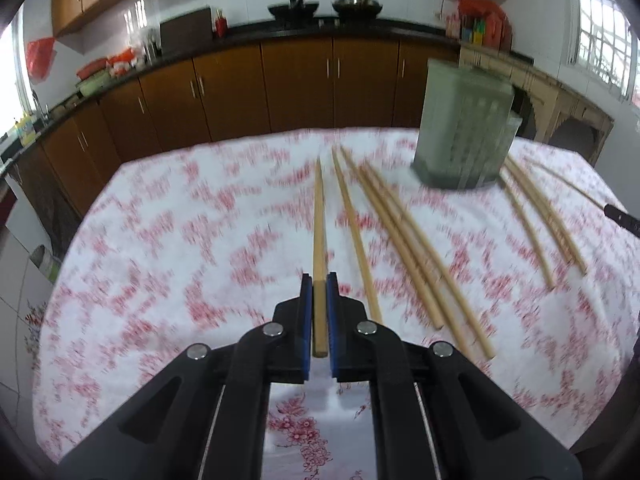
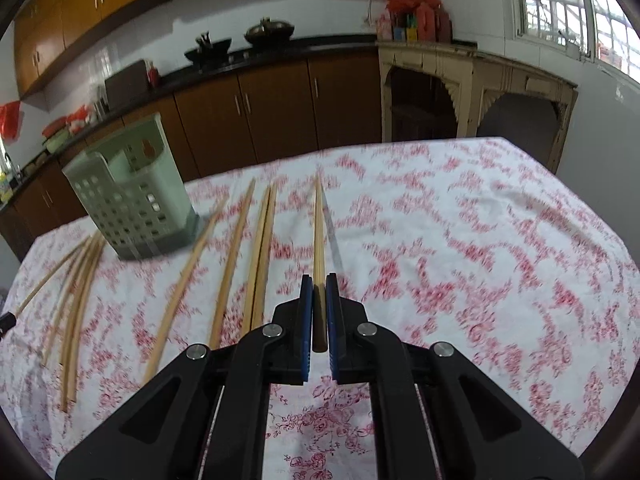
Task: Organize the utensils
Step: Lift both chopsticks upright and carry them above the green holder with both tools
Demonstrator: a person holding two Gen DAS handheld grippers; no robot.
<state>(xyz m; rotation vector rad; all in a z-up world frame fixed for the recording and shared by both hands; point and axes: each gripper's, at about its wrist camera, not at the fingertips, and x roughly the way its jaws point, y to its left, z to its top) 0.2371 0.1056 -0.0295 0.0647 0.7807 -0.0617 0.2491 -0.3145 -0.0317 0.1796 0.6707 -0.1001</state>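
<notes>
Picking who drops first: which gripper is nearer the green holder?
Hard to call. The left gripper has the green holder ahead-right; the right gripper has it ahead-left.

Two matching hand-held grippers fill the lower part of each wrist view. The left gripper (image 1: 319, 280) is built of matte black plastic: two broad outer arms with recessed triangular cut-outs, and two narrower inner links crossing toward the fingers. Four round silver pivot pins (image 1: 273, 329) join the links, two on each side. Each finger carries a flat blue pad (image 1: 307, 320) with a ribbed inner face. Thin pale rods run back beneath the arms. The right gripper (image 2: 319, 280) shows the same black frame, silver pins (image 2: 367, 328) and blue pads (image 2: 306, 320).
</notes>
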